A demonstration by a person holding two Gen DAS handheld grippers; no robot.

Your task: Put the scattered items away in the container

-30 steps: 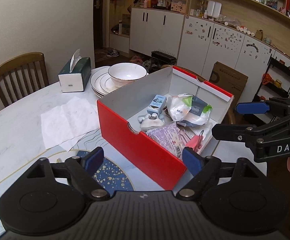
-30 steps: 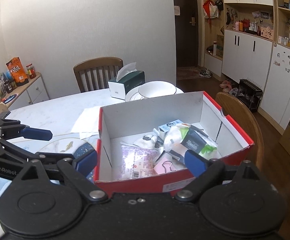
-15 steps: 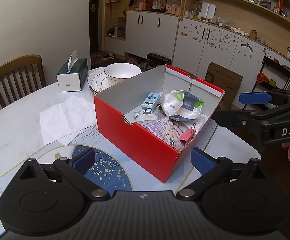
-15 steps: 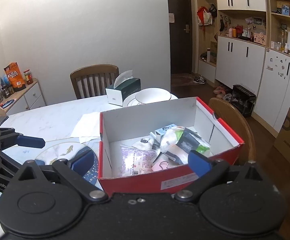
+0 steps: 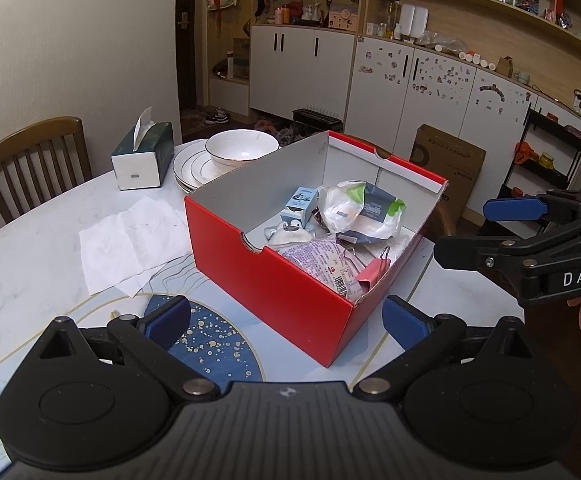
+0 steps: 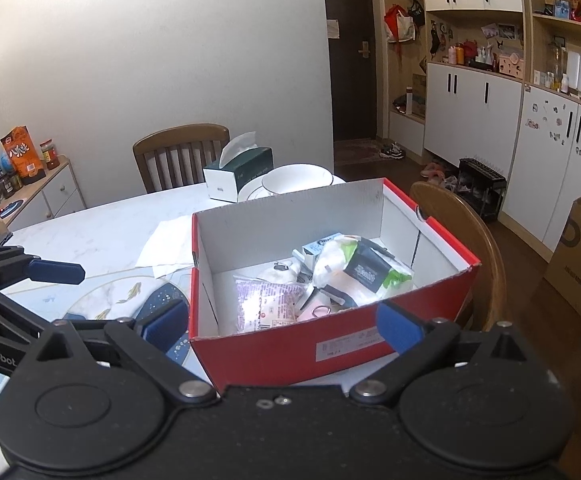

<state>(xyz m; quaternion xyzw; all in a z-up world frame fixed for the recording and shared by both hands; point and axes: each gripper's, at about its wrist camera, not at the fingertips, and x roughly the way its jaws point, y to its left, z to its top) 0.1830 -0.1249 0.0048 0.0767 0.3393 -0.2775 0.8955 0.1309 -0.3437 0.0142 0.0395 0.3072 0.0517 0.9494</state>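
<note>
1. Left gripper (image 5: pixel 286 320): jaws wide apart, holding nothing, hovering above the table (image 5: pixel 30 264) on the near side of the red box (image 5: pixel 274 280). Its body cuts off the bottom of the left wrist view.
2. Right gripper (image 6: pixel 284 322): jaws spread wide, holding nothing, at the box's short end with the label (image 6: pixel 346 346). Seen side-on in the left wrist view, its lower fingertip is hidden.
3. Red box sits on the table, open top. Inside: wet wipes pack (image 5: pixel 370 210), purple snack packet (image 5: pixel 322 260), pink binder clip (image 5: pixel 372 270), small blue carton (image 5: pixel 300 200), white lumpy item (image 5: pixel 288 236), hard to identify.
4. Box floor mostly covered; items under the pile can't be made out.
5. Outside the box: tissue box (image 5: pixel 142 156), bowl (image 5: pixel 242 148) on stacked plates (image 5: pixel 188 168), loose paper napkins (image 5: pixel 126 240).
6. Box wall hides part of the plates.
</note>
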